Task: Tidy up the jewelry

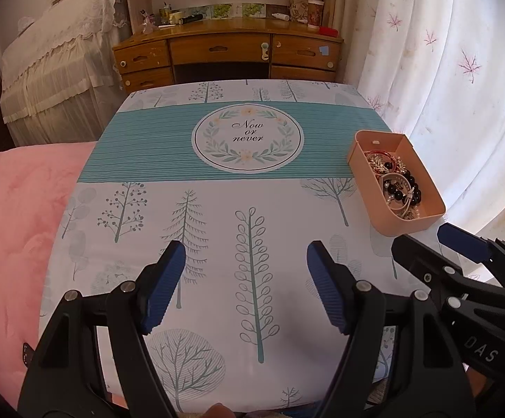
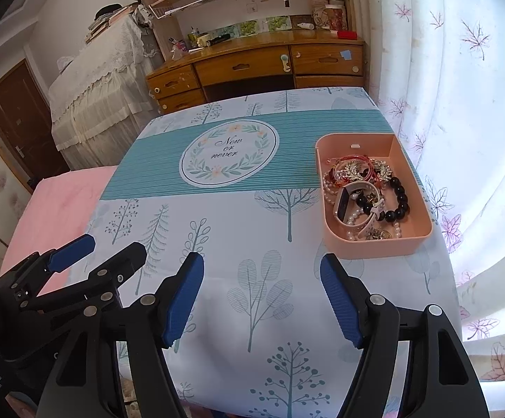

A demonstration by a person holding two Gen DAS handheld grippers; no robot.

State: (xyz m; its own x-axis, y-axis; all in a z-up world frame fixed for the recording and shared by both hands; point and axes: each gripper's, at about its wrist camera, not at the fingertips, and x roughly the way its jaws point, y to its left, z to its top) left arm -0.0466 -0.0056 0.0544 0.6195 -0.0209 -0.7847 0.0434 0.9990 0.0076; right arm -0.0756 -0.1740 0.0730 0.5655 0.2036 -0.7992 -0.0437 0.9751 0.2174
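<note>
One pink tray [image 2: 374,245] sits on the bench [image 2: 238,216], toward its right edge and near the curtain [image 2: 468,111]; it is rectangular with rounded corners and an open top. Inside lies a tangled heap of jewelry [image 2: 364,195]. One black bead bracelet [image 2: 397,200] curves along the right side of the heap. One white-strapped watch [image 2: 348,207] lies across the middle, its dark face turned to the left. At least one pearl strand [image 2: 355,214] shows beneath the watch; how many there are cannot be told. Red cord bangles [image 2: 351,160] and a gold leaf-shaped piece [image 2: 355,170] lie at the far end. All of it is inside the tray.

Two grippers are in view, both above the near part of the bench and holding nothing. The left gripper [image 1: 245,285] has its blue pads spread wide apart over the tree-print cloth. The right gripper [image 2: 261,299] is likewise spread wide, its right finger just short of the tray's near wall, not touching it.

The cloth bears one round emblem [image 2: 228,153] reading "Now or never" on a teal striped band.
</note>
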